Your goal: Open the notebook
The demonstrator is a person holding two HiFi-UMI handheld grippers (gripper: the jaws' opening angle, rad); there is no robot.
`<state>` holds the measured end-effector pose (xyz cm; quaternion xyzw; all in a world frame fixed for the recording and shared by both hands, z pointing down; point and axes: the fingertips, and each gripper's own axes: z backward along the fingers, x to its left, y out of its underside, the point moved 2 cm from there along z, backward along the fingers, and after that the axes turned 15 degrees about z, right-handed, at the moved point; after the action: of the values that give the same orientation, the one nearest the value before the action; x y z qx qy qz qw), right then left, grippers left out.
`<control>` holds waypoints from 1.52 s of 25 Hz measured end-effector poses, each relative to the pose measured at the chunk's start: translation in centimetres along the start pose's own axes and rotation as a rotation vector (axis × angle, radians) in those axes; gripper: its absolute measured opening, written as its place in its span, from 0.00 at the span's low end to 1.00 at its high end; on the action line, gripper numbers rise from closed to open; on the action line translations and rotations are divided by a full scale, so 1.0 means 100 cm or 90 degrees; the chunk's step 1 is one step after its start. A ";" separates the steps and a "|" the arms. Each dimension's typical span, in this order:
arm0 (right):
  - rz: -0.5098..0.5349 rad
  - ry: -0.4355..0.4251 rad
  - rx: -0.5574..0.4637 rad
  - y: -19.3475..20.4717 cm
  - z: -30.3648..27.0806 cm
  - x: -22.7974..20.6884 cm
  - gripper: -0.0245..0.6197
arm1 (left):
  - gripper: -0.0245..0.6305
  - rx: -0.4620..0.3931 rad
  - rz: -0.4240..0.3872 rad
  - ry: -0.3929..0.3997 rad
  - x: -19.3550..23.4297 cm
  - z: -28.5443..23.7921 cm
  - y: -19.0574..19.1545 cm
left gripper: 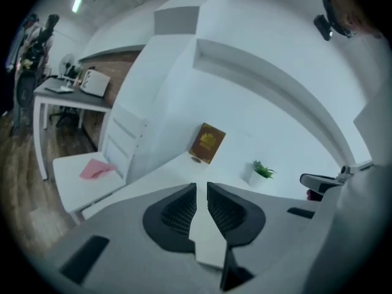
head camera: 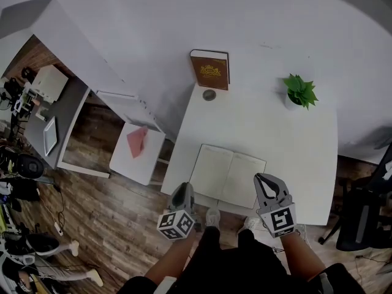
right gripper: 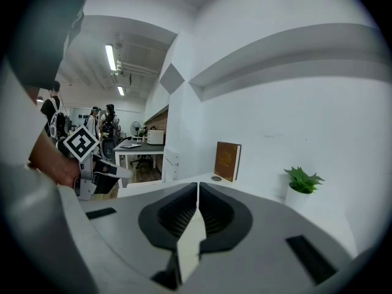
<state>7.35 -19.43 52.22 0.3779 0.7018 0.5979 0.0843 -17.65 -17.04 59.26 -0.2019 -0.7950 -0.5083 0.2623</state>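
Left tool [left gripper: 202,187], jaws slightly spread with nothing between them, hangs at the tabletop's [head camera: 306,158] near edge, just left of the open notebook [head camera: 228,175]. Right tool [right gripper: 197,185], pressed together, hovers by the notebook's right page. Beyond both tools stand a brown book [head camera: 210,70] and a potted plant [head camera: 299,92].

The notebook [head camera: 228,175] is seen lying open and flat on the white bench [head camera: 275,133], with two blank, pale pages spread either side of the spine. It is placed between the left tongs [head camera: 182,193] and the right tongs [head camera: 264,181], just ahead of them.
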 end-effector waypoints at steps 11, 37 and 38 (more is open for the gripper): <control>-0.013 0.086 -0.039 -0.022 0.035 -0.040 0.05 | 0.05 -0.017 -0.286 0.191 -0.134 -0.027 -0.011; 0.004 0.198 -0.049 -0.038 0.090 -0.078 0.04 | 0.05 0.004 -0.416 0.319 -0.218 -0.026 0.015; 0.000 0.200 -0.050 -0.039 0.091 -0.078 0.04 | 0.05 0.004 -0.410 0.315 -0.216 -0.026 0.015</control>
<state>16.33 -17.33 43.67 0.2764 0.6825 0.6765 -0.0122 0.67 -19.99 47.76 0.1869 -0.7319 -0.5954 0.2737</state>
